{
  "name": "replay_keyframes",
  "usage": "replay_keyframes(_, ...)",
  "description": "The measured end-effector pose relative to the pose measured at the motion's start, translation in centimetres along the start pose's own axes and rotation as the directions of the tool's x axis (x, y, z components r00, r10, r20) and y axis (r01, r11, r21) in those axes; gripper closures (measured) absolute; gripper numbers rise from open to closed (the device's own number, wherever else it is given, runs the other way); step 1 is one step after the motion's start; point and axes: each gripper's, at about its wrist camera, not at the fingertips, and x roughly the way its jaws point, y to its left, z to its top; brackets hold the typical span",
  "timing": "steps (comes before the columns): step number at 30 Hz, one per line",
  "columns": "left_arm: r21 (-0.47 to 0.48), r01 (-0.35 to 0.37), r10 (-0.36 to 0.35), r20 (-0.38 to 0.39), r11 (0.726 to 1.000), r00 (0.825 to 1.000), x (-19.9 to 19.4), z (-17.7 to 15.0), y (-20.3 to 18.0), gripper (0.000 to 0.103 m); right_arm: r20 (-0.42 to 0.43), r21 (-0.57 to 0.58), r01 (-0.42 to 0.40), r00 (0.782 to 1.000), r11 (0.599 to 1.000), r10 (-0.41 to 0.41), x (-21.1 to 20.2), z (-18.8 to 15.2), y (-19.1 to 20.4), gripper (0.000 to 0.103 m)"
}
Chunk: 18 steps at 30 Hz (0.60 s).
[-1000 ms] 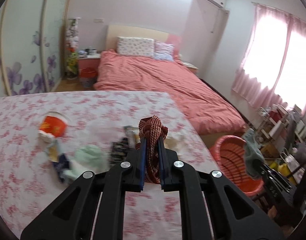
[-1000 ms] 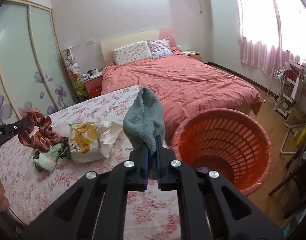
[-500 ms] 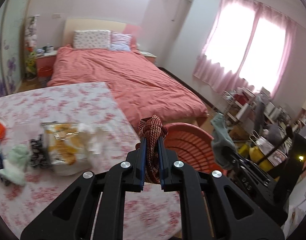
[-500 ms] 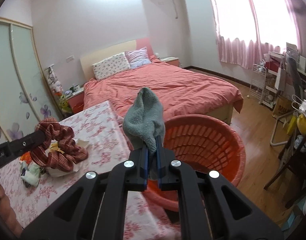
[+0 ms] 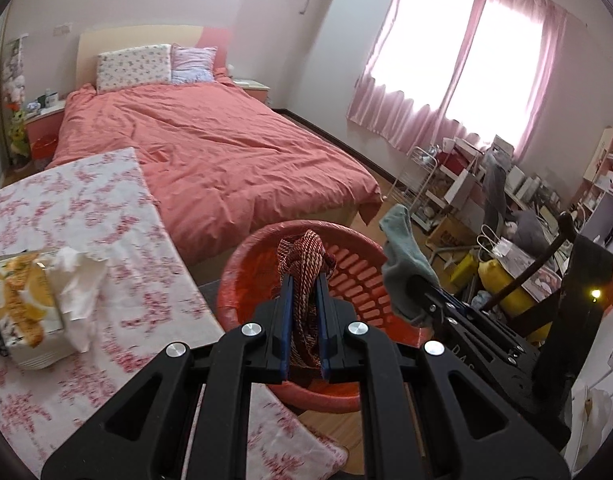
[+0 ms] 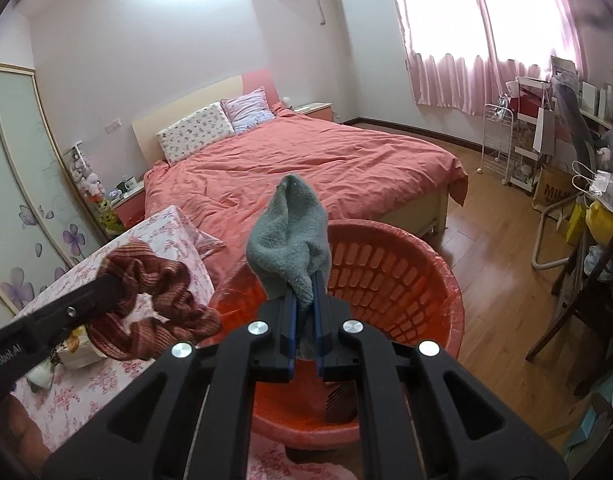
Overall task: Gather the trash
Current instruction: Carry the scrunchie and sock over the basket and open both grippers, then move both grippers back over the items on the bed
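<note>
My left gripper (image 5: 304, 280) is shut on a red-brown scrunchie (image 5: 304, 252) and holds it over the near rim of the orange laundry basket (image 5: 242, 276). The scrunchie also shows in the right wrist view (image 6: 154, 300). My right gripper (image 6: 304, 284) is shut on a grey-green sock (image 6: 288, 236) above the same basket (image 6: 406, 280). The sock also shows in the left wrist view (image 5: 402, 256), at the basket's right rim. A snack bag (image 5: 24, 304) with crumpled white tissue (image 5: 78, 276) lies on the floral-cloth table (image 5: 86, 208).
A bed with a salmon cover (image 5: 210, 148) stands behind the basket. A cluttered rack and shelves (image 5: 506, 216) fill the right side. A dark object (image 6: 340, 402) lies in the basket's bottom. Wooden floor (image 6: 498, 328) lies right of the basket.
Both grippers have swung right, away from the table, and now hold the scrunchie and the sock over the orange basket. The table trash has slid to the left edge of view.
</note>
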Motion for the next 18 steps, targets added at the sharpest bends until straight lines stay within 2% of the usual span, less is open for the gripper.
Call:
replay_keyframes(3, 0.004, 0.006, -0.006, -0.021, 1.0, 1.0, 1.3, 0.1, -0.5, 0.092, -0.006, 0.005, 0.004, 1.0, 1.0, -0.004, 0.9, 0.1, -0.6, 0.095)
replay_keyframes(5, 0.006, 0.003, -0.002, -0.039, 1.0, 0.999, 2.4, 0.1, -0.8, 0.092, -0.01, 0.016, 0.002, 1.0, 1.0, -0.002, 1.6, 0.3, -1.2, 0.09)
replay_keyframes(7, 0.002, 0.003, -0.003, -0.069, 1.0, 0.998, 3.5, -0.1, -1.0, 0.092, -0.015, 0.027, 0.0, 1.0, 1.0, 0.0, 2.1, 0.2, -1.5, 0.089)
replay_keyframes(8, -0.001, -0.003, 0.003, -0.077, 1.0, 0.997, 3.8, -0.1, -0.9, 0.091, -0.018, 0.031, 0.0, 1.0, 1.0, 0.001, 2.2, 0.2, -1.7, 0.084)
replay_keyframes(10, -0.002, -0.013, 0.012, -0.096, 1.0, 0.995, 4.5, -0.4, -0.9, 0.087, -0.023, 0.043, 0.003, 1.0, 0.999, -0.002, 2.6, 0.2, -2.4, 0.076)
replay_keyframes(12, -0.005, -0.024, 0.024, -0.11, 1.0, 0.994, 4.9, -0.7, -0.6, 0.073, -0.025, 0.048, 0.009, 1.0, 0.999, -0.008, 2.7, 0.1, -2.7, 0.071)
replay_keyframes(14, -0.006, -0.036, 0.035, -0.118, 0.999, 0.992, 4.9, -0.9, -0.5, 0.069, -0.024, 0.055, 0.017, 1.0, 0.998, -0.016, 2.6, -0.1, -3.1, 0.063)
replay_keyframes(18, -0.009, -0.065, 0.063, -0.117, 0.998, 0.991, 4.1, -1.3, -0.1, 0.067, -0.014, 0.045, 0.043, 0.999, 0.998, -0.042, 2.0, -0.3, -2.9, 0.057)
